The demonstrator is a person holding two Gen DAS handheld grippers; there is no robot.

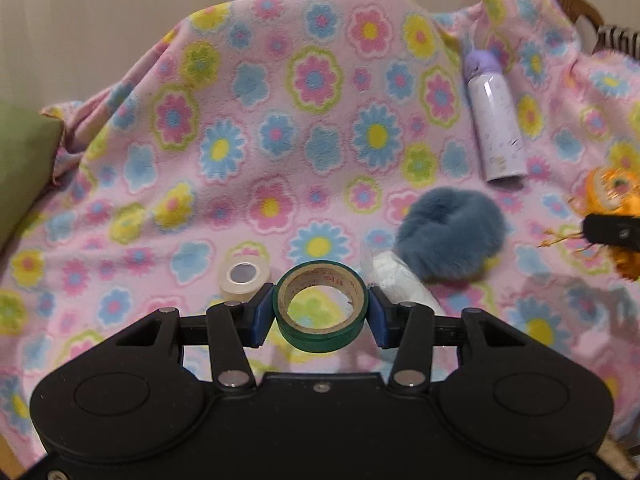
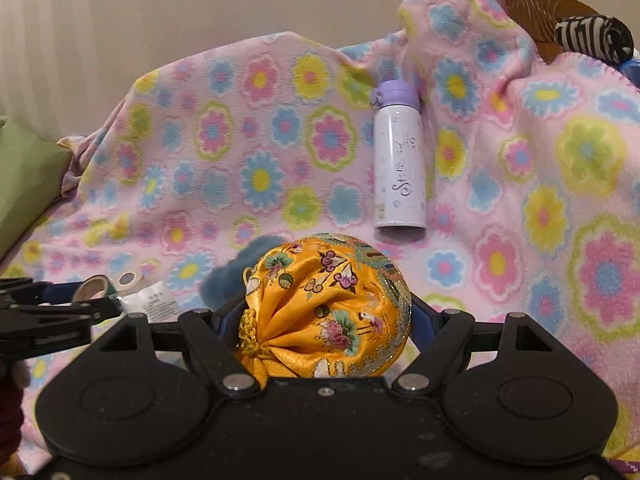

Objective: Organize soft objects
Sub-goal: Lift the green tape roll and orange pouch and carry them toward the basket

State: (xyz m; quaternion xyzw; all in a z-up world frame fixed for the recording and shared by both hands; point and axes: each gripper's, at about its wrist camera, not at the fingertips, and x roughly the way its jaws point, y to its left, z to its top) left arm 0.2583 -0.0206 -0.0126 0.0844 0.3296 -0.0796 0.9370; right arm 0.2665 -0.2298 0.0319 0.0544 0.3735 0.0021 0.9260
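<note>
My left gripper (image 1: pixel 320 312) is shut on a green tape roll (image 1: pixel 320 306) and holds it just above the flowered pink blanket (image 1: pixel 280 120). My right gripper (image 2: pixel 326 320) is shut on an orange embroidered pouch (image 2: pixel 328 304), which fills the gap between its fingers. A fluffy blue scrunchie (image 1: pixel 450 232) lies on the blanket right of the tape, with a white packet (image 1: pixel 400 280) against it. A clear tape roll (image 1: pixel 243 276) lies just left of the green one. The pouch and right gripper show at the right edge of the left wrist view (image 1: pixel 612 208).
A lilac bottle (image 2: pixel 399 160) lies on the blanket at the back right. A green cushion (image 1: pixel 24 168) sits at the left edge. A wicker basket rim (image 2: pixel 536 8) with a zebra-striped item (image 2: pixel 592 36) is at the top right. A beige wall runs behind.
</note>
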